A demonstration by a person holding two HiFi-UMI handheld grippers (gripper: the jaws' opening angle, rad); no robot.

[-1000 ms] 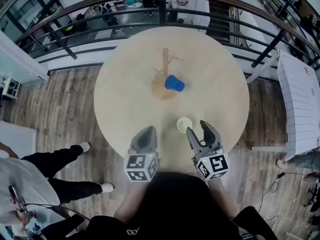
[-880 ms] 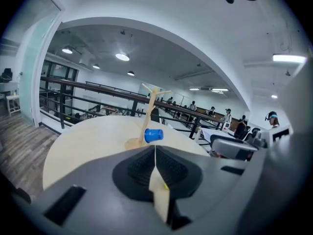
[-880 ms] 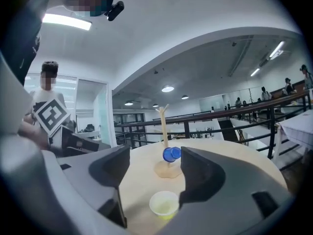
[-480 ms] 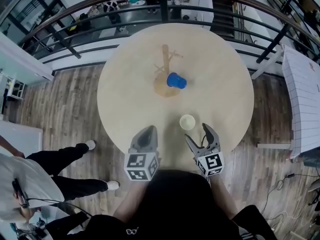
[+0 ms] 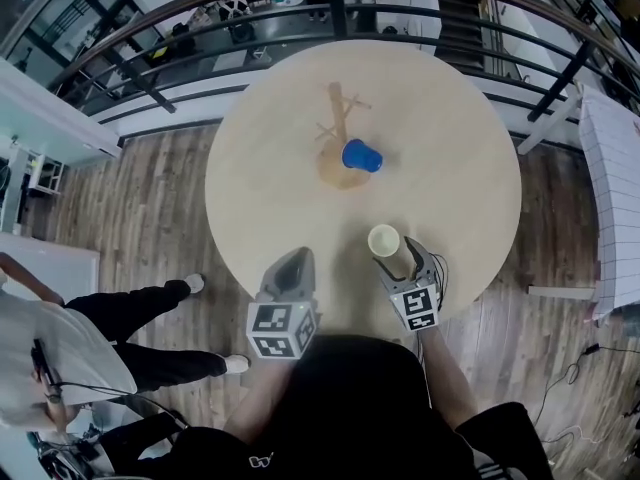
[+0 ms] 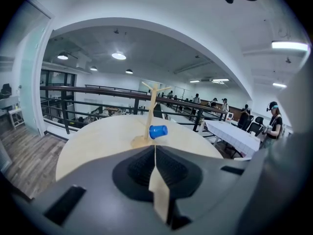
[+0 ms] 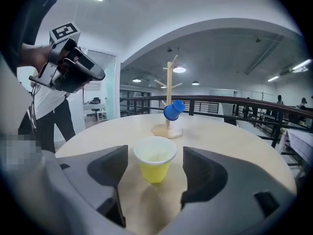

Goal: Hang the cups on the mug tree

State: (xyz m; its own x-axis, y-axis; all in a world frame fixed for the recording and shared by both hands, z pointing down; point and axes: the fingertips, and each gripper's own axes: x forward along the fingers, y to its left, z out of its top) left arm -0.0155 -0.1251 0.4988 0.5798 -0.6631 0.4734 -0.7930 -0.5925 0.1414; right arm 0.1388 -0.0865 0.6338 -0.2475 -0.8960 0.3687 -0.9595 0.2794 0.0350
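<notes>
A wooden mug tree (image 5: 339,128) stands on the round table (image 5: 450,148), with a blue cup (image 5: 362,156) hanging on a low peg. An upright yellow cup (image 5: 384,240) stands near the table's front edge. My right gripper (image 5: 402,258) is low at the table, its jaws having just widened. In the right gripper view the yellow cup (image 7: 155,159) stands between the open fingers (image 7: 110,168), touched by neither. My left gripper (image 5: 290,271) hovers at the front edge, its jaws shut on nothing. The left gripper view shows the tree (image 6: 152,112) and blue cup (image 6: 158,131) ahead.
A dark railing (image 5: 300,8) runs behind the table. A person (image 5: 60,338) stands on the wood floor at the left. A table with a white cloth (image 5: 612,198) is at the right.
My right gripper has sunk toward the tabletop and now brackets the yellow cup with wider jaws. The left gripper has stayed where it was.
</notes>
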